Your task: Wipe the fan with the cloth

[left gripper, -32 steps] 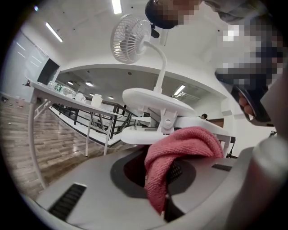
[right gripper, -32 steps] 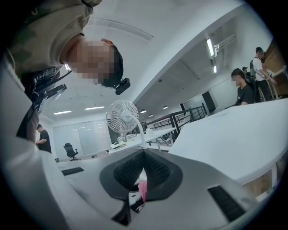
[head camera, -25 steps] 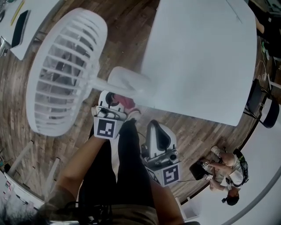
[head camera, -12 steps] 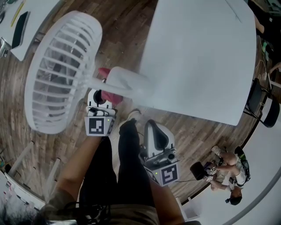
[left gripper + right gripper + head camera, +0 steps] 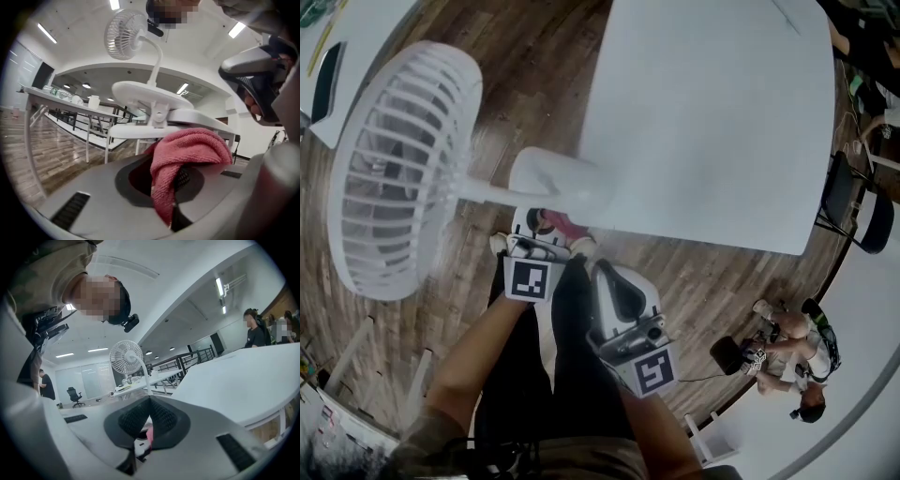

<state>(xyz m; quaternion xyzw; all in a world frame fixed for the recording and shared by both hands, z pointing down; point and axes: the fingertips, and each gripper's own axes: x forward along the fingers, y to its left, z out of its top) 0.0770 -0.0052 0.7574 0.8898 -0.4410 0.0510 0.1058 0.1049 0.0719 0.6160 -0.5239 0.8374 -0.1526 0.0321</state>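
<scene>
Cloth [image 5: 187, 150] pinched in left gripper [image 5: 546, 230], just beside base [image 5: 558, 183] of fan [image 5: 403, 169] at table [image 5: 712, 122] edge. Judgement: keep pinch firm, press cloth flat on base, wipe in even strokes. Left gripper points roughly level at base. Right gripper [image 5: 614, 281] pressed together, gripping nothing, idle alongside.

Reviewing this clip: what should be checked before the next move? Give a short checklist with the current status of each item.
1. Cloth clamped in the left gripper jaws: ok.
2. Cloth touching the fan base: cannot tell; it sits at the base's near edge.
3. Right gripper free to help: ok, jaws shut and empty.
4. Fan base fully supported at the table corner: cannot tell.
5. Fan head clear of both grippers: ok.
</scene>
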